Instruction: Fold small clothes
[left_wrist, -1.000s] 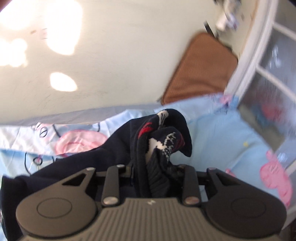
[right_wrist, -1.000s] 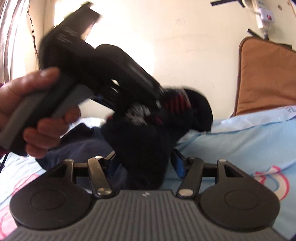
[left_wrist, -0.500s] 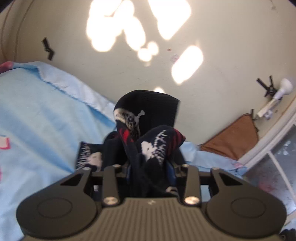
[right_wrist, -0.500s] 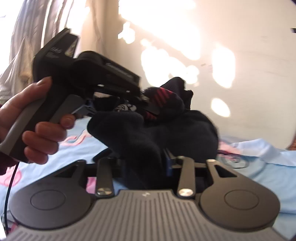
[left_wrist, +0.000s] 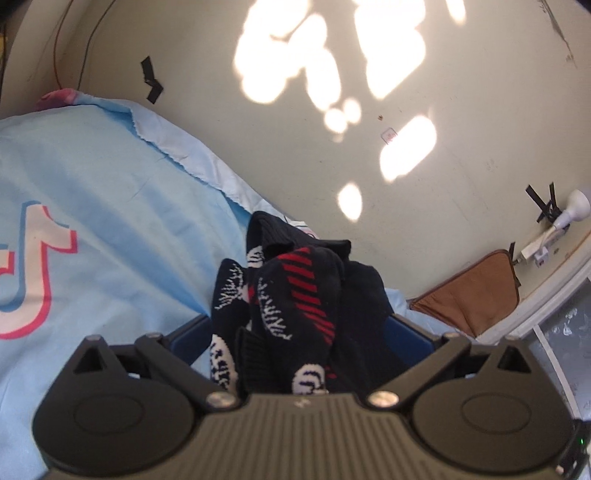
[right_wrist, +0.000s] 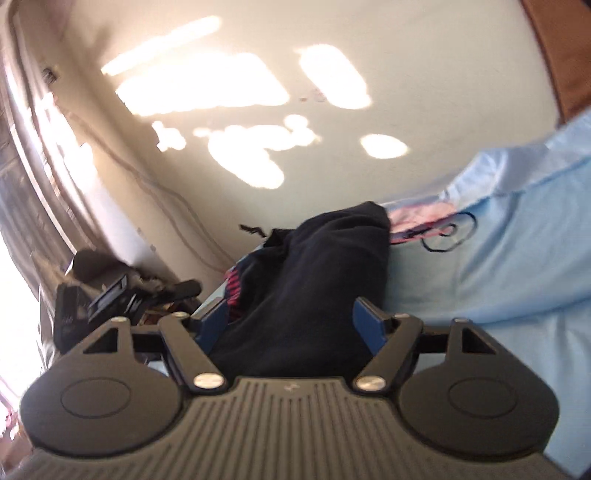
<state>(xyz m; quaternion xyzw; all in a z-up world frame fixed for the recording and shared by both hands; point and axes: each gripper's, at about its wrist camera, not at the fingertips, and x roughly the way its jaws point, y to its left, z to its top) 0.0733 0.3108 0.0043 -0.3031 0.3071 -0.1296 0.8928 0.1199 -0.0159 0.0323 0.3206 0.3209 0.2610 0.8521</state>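
The bundled dark socks (left_wrist: 295, 306) are seen between the spread fingers of the left gripper (left_wrist: 301, 332) and right gripper (right_wrist: 291, 321), apparently released onto the blue sheet (left_wrist: 110, 206) beneath, so the fold stays put.

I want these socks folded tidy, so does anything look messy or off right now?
Yes. The socks are a rumpled bunch, not a flat fold: cuffs and toes stick out unevenly between the left gripper fingers, which stand wide apart. The right gripper is open around the dark bundle too.
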